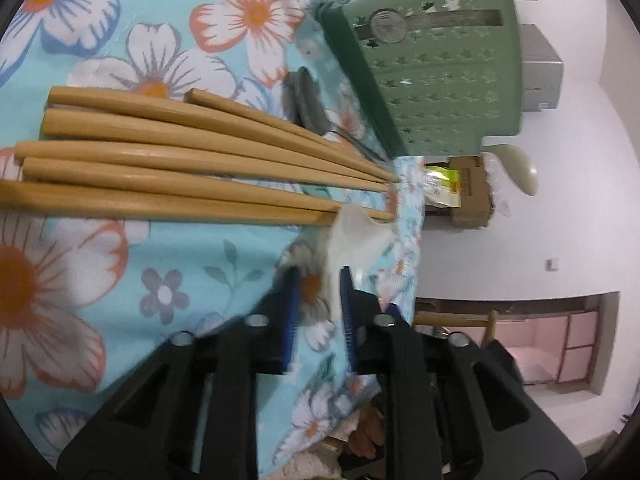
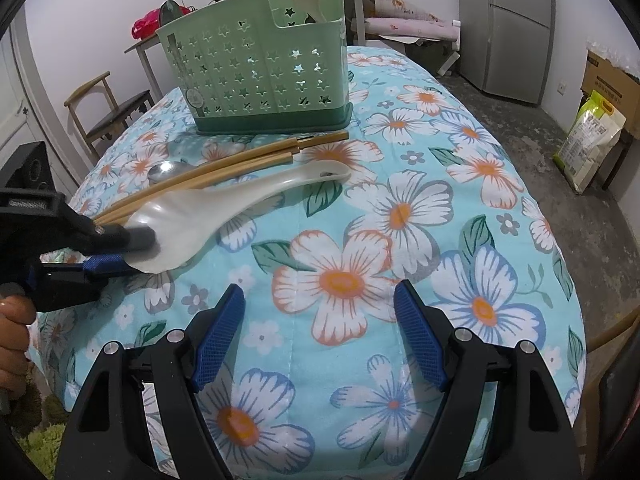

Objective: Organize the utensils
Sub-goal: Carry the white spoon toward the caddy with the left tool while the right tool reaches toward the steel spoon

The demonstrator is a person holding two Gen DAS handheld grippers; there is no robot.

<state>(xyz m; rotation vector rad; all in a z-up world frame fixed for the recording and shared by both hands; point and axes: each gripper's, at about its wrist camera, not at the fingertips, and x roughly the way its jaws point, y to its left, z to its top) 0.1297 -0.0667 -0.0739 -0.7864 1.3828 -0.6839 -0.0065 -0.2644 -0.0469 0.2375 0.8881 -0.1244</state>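
The task looks barely begun: the green star-punched caddy on the floral-clothed table holds one white spoon; in front of it lie wooden chopsticks, a metal spoon and a white ceramic spoon clenched by the left tool; right tool released; fridge behind the caddy
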